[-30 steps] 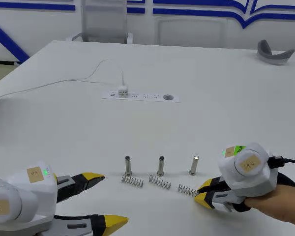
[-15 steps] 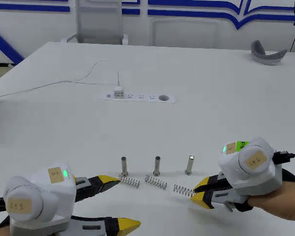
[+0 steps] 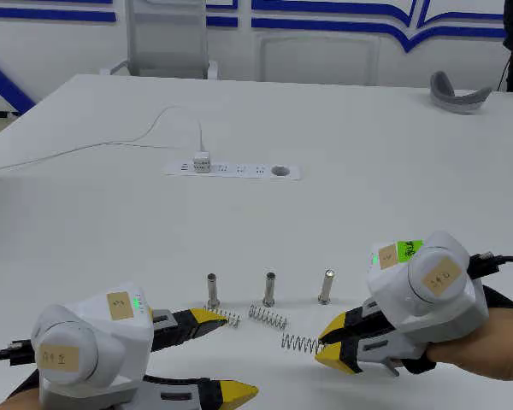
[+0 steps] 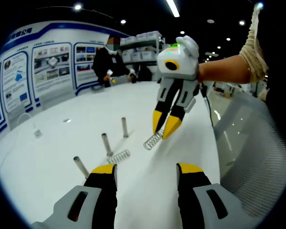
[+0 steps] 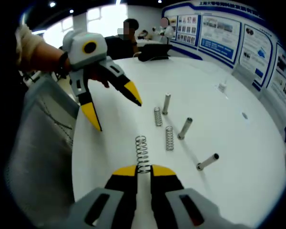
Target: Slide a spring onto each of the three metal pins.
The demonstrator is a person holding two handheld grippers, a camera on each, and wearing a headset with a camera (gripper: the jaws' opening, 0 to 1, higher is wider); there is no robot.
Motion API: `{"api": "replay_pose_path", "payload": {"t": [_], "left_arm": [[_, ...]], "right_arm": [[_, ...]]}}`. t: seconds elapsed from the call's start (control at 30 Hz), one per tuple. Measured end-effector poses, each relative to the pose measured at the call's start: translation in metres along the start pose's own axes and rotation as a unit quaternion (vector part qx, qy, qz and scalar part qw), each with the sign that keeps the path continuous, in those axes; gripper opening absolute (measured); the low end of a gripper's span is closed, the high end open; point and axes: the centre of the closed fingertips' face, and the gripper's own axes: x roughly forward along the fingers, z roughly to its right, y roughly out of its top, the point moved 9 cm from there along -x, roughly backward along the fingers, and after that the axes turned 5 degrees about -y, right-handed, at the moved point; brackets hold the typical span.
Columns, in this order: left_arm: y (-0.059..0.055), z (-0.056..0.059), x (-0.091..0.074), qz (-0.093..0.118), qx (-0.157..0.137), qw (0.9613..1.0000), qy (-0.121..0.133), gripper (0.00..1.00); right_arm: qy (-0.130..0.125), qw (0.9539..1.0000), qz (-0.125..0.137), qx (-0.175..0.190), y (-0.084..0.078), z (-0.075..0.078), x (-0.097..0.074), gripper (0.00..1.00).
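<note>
Three pins (image 3: 269,289) stand near the table's (image 3: 368,128) near edge, all bare. Right gripper (image 3: 326,345) is clamped on one spring (image 3: 301,343) by its end, just in front; two more springs (image 3: 268,318) lie beside the pins. Left gripper (image 3: 232,354) gapes empty. Spring looks light and floppy, so I'd pinch mid-coil.

The white table (image 3: 393,171) carries three metal pins (image 3: 269,289) standing in a row toward its near edge, with springs (image 3: 268,318) lying just in front of them. A power strip (image 3: 232,170) with its cable (image 3: 94,149) lies mid-table. A grey curved band (image 3: 458,92) rests near the far right corner.
</note>
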Motion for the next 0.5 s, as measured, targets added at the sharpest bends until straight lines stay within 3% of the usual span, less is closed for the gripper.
{"api": "replay_pose_path", "payload": {"t": [0.5], "left_arm": [[0.007, 0.008, 0.009, -0.001, 0.024, 0.9993, -0.029, 0.37]], "right_arm": [[0.027, 0.9988, -0.008, -0.041, 0.012, -0.011, 0.001, 0.11]]}}
